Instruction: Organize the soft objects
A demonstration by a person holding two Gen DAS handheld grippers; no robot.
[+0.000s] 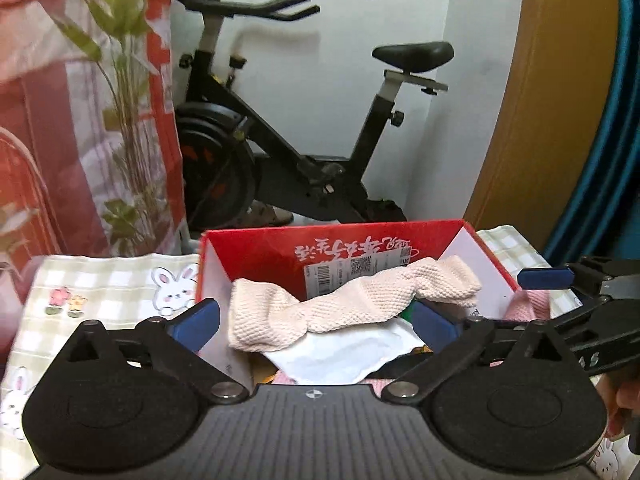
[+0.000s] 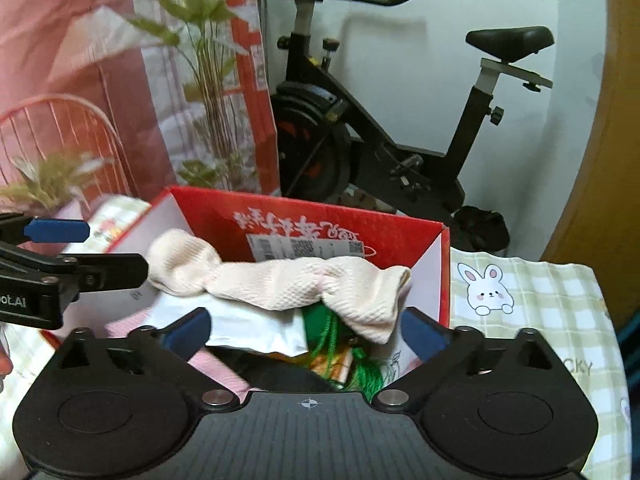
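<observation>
A cream knit cloth [image 1: 352,304] lies twisted across the top of an open red cardboard box [image 1: 256,248]; it also shows in the right wrist view [image 2: 280,280], in the same box [image 2: 400,232]. Under it lie a white packet [image 1: 340,352], pink cloth [image 2: 212,364] and green tasselled items [image 2: 340,344]. My left gripper [image 1: 316,320] is open, its blue pads either side of the cloth, at the box's near edge. My right gripper [image 2: 306,332] is open, over the box's near right part. Neither holds anything.
The box stands on a table with a green checked bunny cloth [image 1: 100,292] [image 2: 540,292]. Behind are a black exercise bike [image 1: 304,120], a plant [image 1: 128,120], a red patterned curtain [image 1: 36,140] and a wooden door edge [image 1: 552,100].
</observation>
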